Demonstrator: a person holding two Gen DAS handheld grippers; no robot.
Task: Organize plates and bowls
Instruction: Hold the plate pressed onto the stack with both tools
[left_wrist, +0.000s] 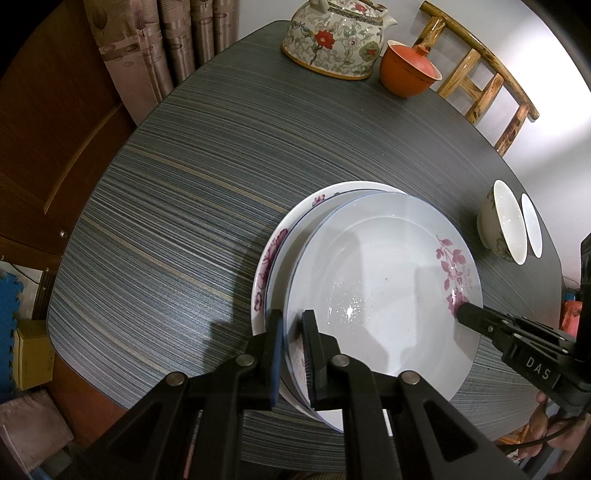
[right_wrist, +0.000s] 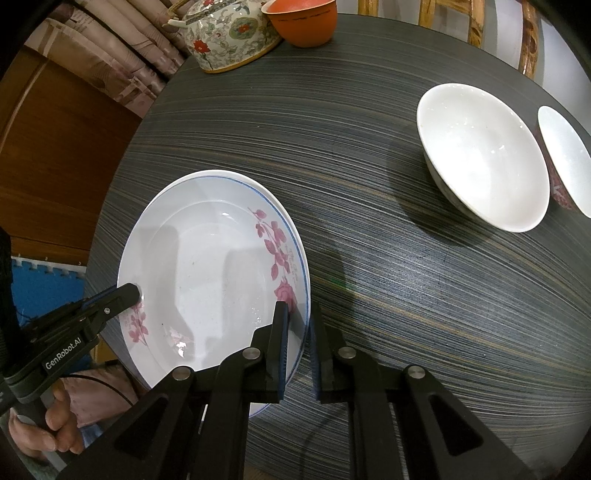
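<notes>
Both grippers, left (left_wrist: 291, 325) and right (right_wrist: 299, 314), clamp opposite rims of top plate (left_wrist: 384, 280), lower centre, steadying it over stack.

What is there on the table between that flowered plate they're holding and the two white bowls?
Nothing visible. Both grippers, left and right, are clamped on opposite rims of the top plate, which sits on the plate stack. Only bare table lies between it and the two bowls.
</notes>
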